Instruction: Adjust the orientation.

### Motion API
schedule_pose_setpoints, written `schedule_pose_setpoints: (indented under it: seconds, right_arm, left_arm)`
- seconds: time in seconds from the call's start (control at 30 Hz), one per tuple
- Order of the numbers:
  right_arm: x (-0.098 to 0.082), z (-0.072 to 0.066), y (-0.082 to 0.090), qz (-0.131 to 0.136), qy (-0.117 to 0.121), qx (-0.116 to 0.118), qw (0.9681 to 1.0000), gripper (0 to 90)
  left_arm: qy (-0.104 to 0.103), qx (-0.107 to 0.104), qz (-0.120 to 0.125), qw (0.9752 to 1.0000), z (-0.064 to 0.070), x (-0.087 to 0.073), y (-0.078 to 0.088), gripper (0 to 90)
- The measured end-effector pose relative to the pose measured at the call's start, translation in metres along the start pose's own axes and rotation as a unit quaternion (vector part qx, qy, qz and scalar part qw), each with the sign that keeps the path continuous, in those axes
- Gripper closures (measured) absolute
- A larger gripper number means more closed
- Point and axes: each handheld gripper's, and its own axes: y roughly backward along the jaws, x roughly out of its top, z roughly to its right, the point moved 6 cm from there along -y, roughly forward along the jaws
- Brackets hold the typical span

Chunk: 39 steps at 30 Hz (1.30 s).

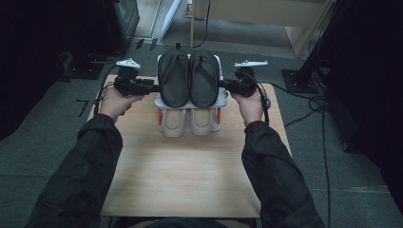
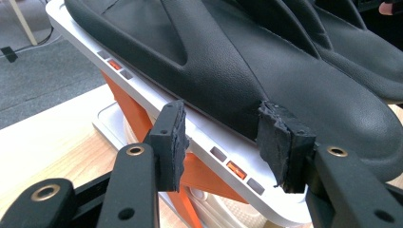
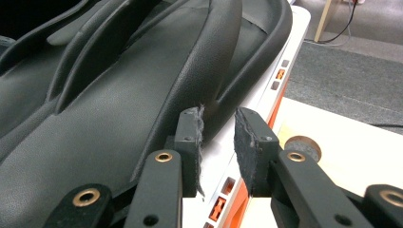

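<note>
A small two-tier shoe rack (image 1: 190, 104) with white shelves and orange side supports (image 2: 128, 107) stands at the table's far middle. Two black flip-flops (image 1: 173, 78) (image 1: 204, 78) lie side by side on its top shelf, and a beige pair (image 1: 172, 121) sits on the lower one. My left gripper (image 1: 154, 88) is at the rack's left side. Its jaws stand open (image 2: 225, 142) in front of the top shelf's white edge (image 2: 209, 142) and the sandal's sole (image 2: 228, 90). My right gripper (image 1: 223, 85) is at the rack's right side, open (image 3: 218, 142), with a narrower gap facing the shelf edge (image 3: 223, 156) and the other sandal (image 3: 119, 109).
The light wooden table (image 1: 185, 171) stretches bare toward the person. A small round brownish thing (image 3: 299, 145) sits on the table by the rack's right foot. Grey carpet with cables (image 1: 323, 123) surrounds the table, dark equipment flanks both sides, and wooden furniture (image 1: 266, 12) stands behind.
</note>
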Motion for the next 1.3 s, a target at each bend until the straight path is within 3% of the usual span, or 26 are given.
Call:
schedule_pose_setpoints:
  seconds: [0.4, 0.63, 1.17, 1.3]
  right_arm:
    - [-0.006, 0.004, 0.004, 0.000, -0.004, 0.004, 1.0000, 69.3]
    - [-0.009, 0.004, 0.014, 0.013, 0.014, 0.010, 0.9998, 63.8]
    - [-0.049, 0.015, 0.035, 0.028, 0.031, 0.026, 0.9988, 53.7]
    - [-0.066, 0.018, 0.036, 0.019, 0.037, 0.031, 0.9987, 51.6]
  left_arm:
    - [0.004, 0.004, 0.001, 1.0000, -0.003, -0.002, 0.004, 51.0]
    - [0.003, 0.009, -0.008, 0.9999, -0.007, -0.009, 0.011, 48.4]
    - [0.001, 0.017, -0.020, 0.9997, -0.007, -0.043, 0.018, 43.2]
    - [0.005, 0.018, -0.021, 0.9996, -0.008, -0.054, 0.017, 41.7]
